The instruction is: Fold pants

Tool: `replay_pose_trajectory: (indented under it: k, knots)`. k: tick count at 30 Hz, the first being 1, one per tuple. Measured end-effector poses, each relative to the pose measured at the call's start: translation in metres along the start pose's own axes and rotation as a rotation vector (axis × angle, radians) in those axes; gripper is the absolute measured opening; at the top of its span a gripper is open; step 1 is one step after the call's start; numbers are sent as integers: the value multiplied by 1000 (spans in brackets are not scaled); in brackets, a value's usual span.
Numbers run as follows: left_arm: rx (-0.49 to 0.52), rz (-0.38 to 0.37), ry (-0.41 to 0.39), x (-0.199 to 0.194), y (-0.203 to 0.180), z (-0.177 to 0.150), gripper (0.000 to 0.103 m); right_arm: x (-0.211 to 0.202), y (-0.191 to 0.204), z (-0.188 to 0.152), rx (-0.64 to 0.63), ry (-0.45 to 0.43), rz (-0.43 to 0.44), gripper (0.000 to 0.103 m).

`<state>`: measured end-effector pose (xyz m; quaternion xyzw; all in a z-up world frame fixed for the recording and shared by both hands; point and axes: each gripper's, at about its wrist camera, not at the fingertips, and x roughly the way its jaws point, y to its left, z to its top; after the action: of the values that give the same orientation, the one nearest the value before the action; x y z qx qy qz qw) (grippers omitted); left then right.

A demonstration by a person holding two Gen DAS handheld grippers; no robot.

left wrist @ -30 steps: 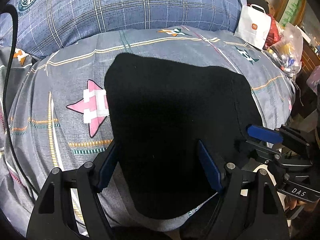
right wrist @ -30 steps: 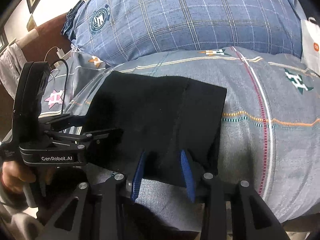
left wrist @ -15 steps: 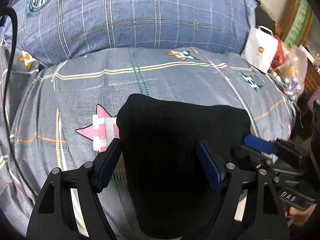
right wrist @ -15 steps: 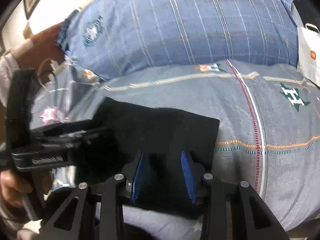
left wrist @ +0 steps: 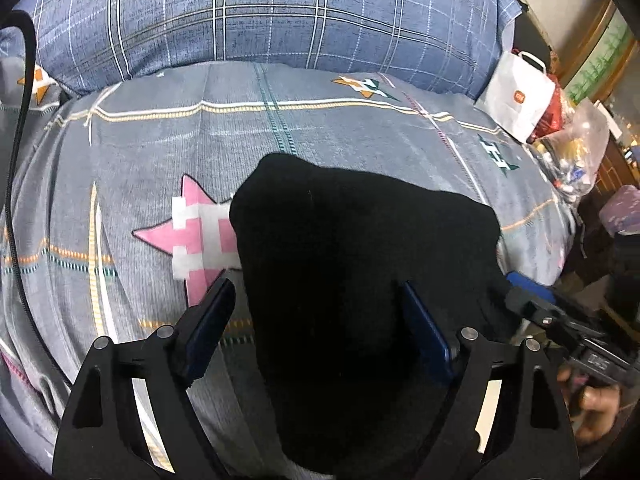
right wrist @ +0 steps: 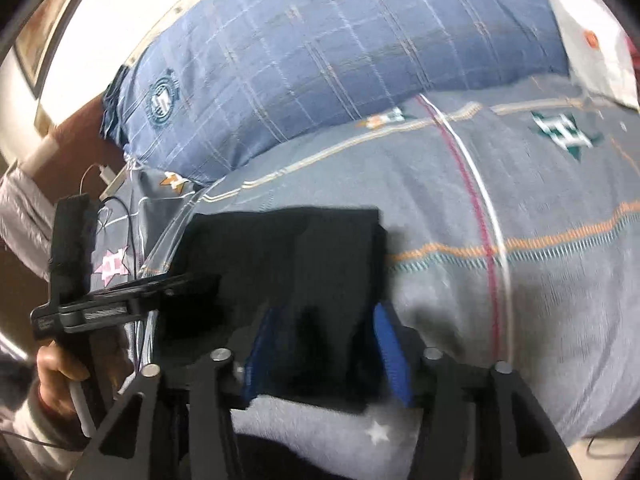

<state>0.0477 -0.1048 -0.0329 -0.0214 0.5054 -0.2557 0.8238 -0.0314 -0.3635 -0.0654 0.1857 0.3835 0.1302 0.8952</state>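
Note:
The black pants point(left wrist: 352, 264) lie folded into a compact block on the grey patterned bedspread point(left wrist: 160, 152). My left gripper point(left wrist: 316, 320) is open, its blue pads straddling the near left part of the pants. My right gripper point(right wrist: 324, 344) is open over the near right corner of the pants point(right wrist: 288, 264). Each gripper shows at the edge of the other's view: the right one point(left wrist: 532, 300) and the left one point(right wrist: 132, 300). Neither holds the cloth.
A large blue plaid pillow point(left wrist: 260, 12) lies across the back of the bed. A white paper bag point(left wrist: 516, 96) and a clear bag of items point(left wrist: 576, 152) stand at the right. A black cable point(left wrist: 16, 160) runs down the left. The bed's near edge lies just under the grippers.
Both grippers have drawn back from the pants and risen. The right gripper's jaws have spread wider. The right wrist view has tilted and blurred with motion.

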Motion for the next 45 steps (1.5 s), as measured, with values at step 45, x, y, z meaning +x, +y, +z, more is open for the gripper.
replay_pose_trajectory:
  k: [45]
  knots:
    - [-82,146,-60,25,94,66,80,137,63,113,-120,79,54,44]
